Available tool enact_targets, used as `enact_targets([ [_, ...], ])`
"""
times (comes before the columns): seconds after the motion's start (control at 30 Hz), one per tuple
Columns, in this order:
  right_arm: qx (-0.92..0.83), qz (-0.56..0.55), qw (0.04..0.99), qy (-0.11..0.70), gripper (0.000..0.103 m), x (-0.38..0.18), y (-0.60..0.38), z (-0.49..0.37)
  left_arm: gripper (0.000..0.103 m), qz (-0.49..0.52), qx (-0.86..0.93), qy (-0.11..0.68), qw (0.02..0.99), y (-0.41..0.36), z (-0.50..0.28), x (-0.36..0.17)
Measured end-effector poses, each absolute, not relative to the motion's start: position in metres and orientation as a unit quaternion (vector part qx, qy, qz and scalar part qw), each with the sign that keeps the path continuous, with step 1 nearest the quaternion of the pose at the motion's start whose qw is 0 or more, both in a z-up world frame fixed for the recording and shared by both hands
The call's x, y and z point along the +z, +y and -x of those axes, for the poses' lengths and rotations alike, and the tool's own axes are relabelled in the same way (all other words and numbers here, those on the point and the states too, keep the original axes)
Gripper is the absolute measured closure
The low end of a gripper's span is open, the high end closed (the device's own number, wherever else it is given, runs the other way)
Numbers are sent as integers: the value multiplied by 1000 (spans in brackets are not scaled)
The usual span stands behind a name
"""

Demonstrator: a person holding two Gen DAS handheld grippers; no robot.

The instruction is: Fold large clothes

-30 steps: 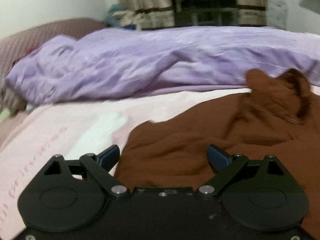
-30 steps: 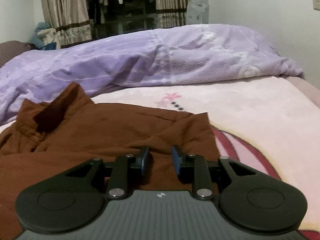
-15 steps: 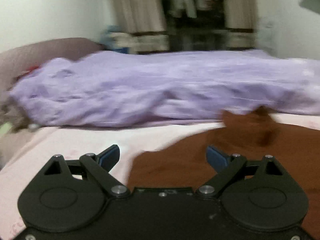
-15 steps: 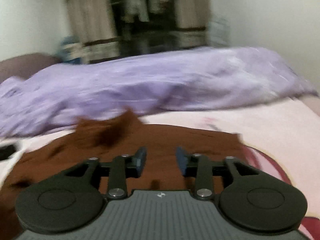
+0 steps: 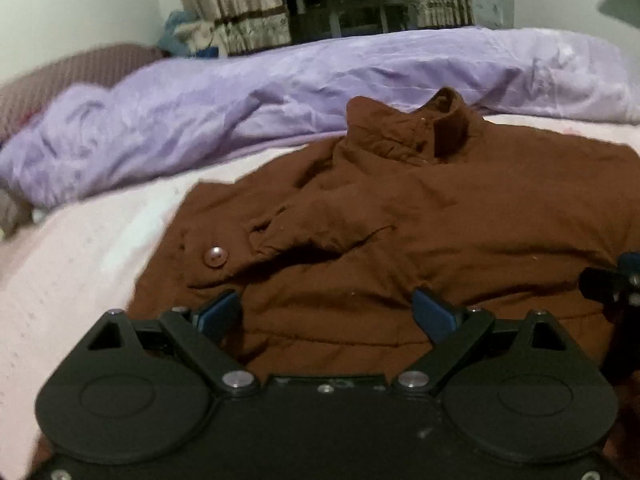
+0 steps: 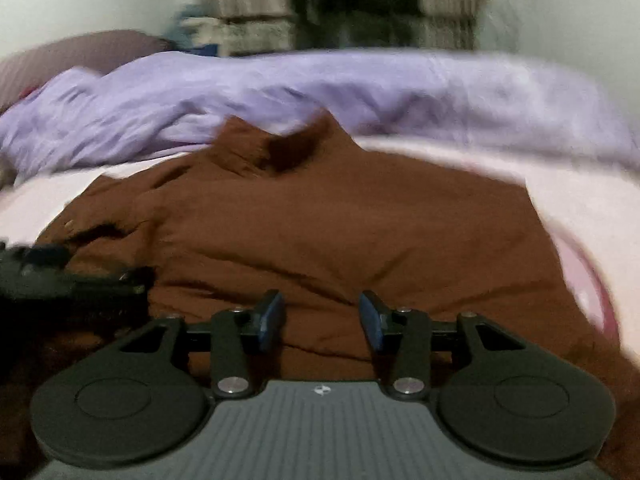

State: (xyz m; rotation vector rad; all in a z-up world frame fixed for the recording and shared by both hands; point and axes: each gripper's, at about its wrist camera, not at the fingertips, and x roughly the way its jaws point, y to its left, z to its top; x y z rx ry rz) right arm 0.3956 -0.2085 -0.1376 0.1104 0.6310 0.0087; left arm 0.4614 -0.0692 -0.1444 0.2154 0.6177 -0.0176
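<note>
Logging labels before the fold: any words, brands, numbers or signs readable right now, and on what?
No readable text in either view.
Small pale mark on the right gripper body: a logo, no letters legible.
Brown jacket: only a plain metal snap, no label showing.
Pink blanket: too blurred to tell any print.

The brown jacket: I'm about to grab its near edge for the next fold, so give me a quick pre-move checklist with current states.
1. Left tool open, nothing between its pads: ok.
2. Right tool jaws apart, just been closing a little, no cloth pinched: ok.
3. Brown jacket lying flat: not ok, creased near the snap button, collar standing up.
4. Jacket clear of the purple duvet: ok at the collar; far edge cannot tell.
5. Right view sharp enough to aim: not ok, blurred.
</note>
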Motion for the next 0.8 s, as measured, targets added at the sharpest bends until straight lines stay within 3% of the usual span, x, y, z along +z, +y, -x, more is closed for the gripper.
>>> enact_targets([
  [0.1, -7, -37, 950, 308, 67, -136, -217, -401, 5, -118, 9, 300, 946, -65, -464, -143],
  [0.27, -41, -49, 949, 308, 68, -137, -243, -395, 5, -126, 10, 295, 947, -45, -463, -147],
  [0.33, -69, -45, 949, 304, 65, -142, -254, -388, 5, -113, 23, 298, 948, -26, -460, -145],
  [0.4, -104, -62, 946, 301, 50, -145, -274, -384, 4, -94, 33, 303, 948, -8, -454, -145],
  [0.8, -149, -100, 934, 310, 49, -149, -320, -372, 4, -3, -32, 311, 950, 69, -435, -141],
])
